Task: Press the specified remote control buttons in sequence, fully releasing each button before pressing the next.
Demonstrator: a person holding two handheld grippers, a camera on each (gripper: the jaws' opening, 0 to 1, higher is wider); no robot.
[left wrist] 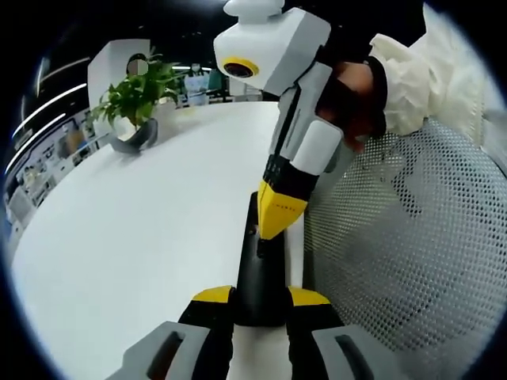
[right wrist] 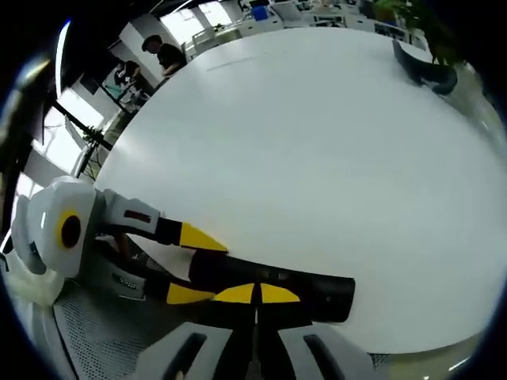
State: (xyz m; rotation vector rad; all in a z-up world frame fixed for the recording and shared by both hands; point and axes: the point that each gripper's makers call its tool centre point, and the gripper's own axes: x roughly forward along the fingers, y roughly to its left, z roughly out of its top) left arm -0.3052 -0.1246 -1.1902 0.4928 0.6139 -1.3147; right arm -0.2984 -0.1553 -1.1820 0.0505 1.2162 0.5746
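Your left tool [left wrist: 260, 305] is clamped on the near end of the remote [left wrist: 260, 273], a long black bar lying at the edge of the white counter [left wrist: 142, 237], beside a mesh chair back [left wrist: 412, 261]. In the right gripper view the same remote [right wrist: 269, 289] stretches across the bottom, with the left tool [right wrist: 202, 265] coming in from the left and gripping one end between its yellow tips. Your right tool [right wrist: 255, 294] has its jaws brought together, the tips meeting, and they rest on or just above the remote's top face; in the left gripper view that right tool [left wrist: 277, 218] points down at the remote's upper surface, with your hand [left wrist: 356, 99] behind it. You look to be at a press, or right at the edge of one (whether the button is actually down, I can't tell, and the buttons themselves are too dark to pick out). How many presses of the sequence are done is not shown, so treat the sequence as unfinished: lift clear fully before moving to the next button. A plant [left wrist: 136, 95] in a grey pot stands well away at the counter's far side.
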